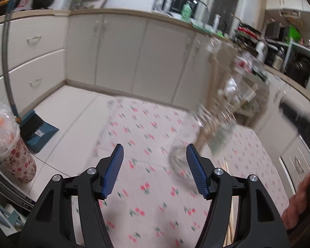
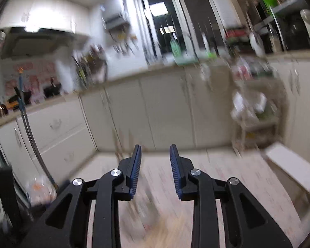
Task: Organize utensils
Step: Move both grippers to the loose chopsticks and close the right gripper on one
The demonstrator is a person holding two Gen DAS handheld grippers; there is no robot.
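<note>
Both the left gripper (image 1: 154, 153) and right gripper (image 2: 155, 152) hang spread and empty, low in frame, over the flowered tablecloth (image 1: 150, 124).

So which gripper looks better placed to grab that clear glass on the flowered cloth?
Probably the left gripper: open and empty, with the glass just ahead by its right finger. The right gripper's view is badly blurred.

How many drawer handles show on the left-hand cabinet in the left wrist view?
2: the upper drawer handle and the lower drawer handle, stacked behind the broom pole. Others may lie outside the frame.
</note>
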